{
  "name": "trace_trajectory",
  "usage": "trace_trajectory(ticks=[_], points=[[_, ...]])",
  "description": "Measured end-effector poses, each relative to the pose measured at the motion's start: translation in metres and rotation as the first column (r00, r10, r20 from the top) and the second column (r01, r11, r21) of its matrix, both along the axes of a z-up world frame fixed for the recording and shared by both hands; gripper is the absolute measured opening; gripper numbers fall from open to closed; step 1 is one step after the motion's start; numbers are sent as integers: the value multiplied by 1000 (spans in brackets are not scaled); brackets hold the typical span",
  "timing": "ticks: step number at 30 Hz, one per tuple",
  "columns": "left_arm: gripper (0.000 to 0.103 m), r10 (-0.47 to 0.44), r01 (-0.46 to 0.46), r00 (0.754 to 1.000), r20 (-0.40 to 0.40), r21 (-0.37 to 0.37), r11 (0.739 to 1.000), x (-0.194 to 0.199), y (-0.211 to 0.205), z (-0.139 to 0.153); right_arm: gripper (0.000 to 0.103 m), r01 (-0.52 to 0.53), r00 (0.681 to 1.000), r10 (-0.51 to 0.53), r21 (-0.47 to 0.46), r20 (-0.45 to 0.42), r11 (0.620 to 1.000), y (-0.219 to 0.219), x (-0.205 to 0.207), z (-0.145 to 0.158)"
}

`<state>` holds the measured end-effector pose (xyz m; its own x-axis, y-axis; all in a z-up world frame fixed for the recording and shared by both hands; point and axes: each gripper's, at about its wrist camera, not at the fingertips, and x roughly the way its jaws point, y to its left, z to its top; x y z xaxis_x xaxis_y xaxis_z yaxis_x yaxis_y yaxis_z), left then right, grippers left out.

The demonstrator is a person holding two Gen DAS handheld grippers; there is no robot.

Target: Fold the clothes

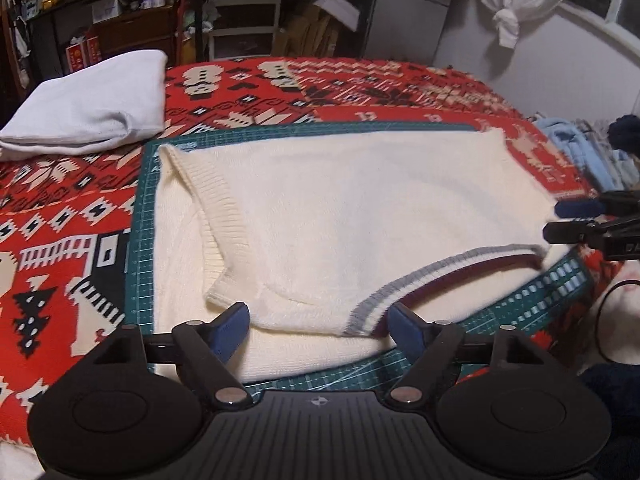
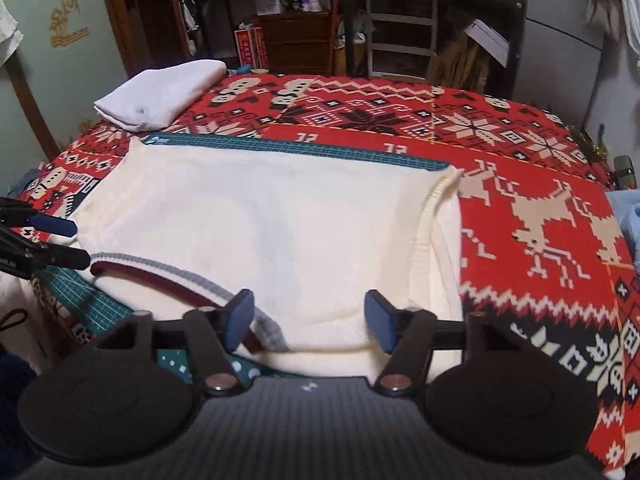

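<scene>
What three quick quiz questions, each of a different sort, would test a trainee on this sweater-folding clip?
1. True or false: both grippers, the left gripper and the right gripper, have their fingers open with nothing held.
2. Multiple choice: the cream sweater lies mostly on A) a bare wooden floor, B) a green cutting mat, C) a chair.
3. Fill in: the folded white cloth rests on the patterned ____ blanket, apart from the sweater.

Key: 1 true; 2 B; 3 red.
</scene>
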<state>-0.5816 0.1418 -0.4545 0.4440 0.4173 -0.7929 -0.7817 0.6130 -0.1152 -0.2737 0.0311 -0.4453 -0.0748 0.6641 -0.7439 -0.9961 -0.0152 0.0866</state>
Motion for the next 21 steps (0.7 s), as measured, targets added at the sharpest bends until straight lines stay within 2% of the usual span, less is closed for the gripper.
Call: trace_trajectory(ticks=[1, 6, 8, 13, 18, 21], points=[[77, 6, -6, 1000, -9, -3, 1000, 0, 2, -2, 80, 1, 1000, -1, -10, 8, 1000, 3, 0, -3], [84, 17, -18, 999, -34, -30, 999, -1, 5, -8, 95, 9, 999, -6, -70, 44, 998, 17, 2, -17], [92, -3, 1, 998, -65, -21, 1000, 4, 2, -9, 103, 10, 998, -5, -97, 57, 995, 19, 2, -23], [102, -25, 22, 991, -130, -21, 1000, 16, 0, -13, 103, -2, 994, 16, -128, 109, 992, 21, -4, -30], [103, -65, 63, 971, -230, -19, 998, 31, 0, -17, 103, 17, 994, -1, -148, 110, 989, 25, -5, -29], [103, -52, 48, 973, -225, -24, 999, 30, 1, -17, 103, 24, 993, -3, -176, 122, 984, 30, -7, -28]])
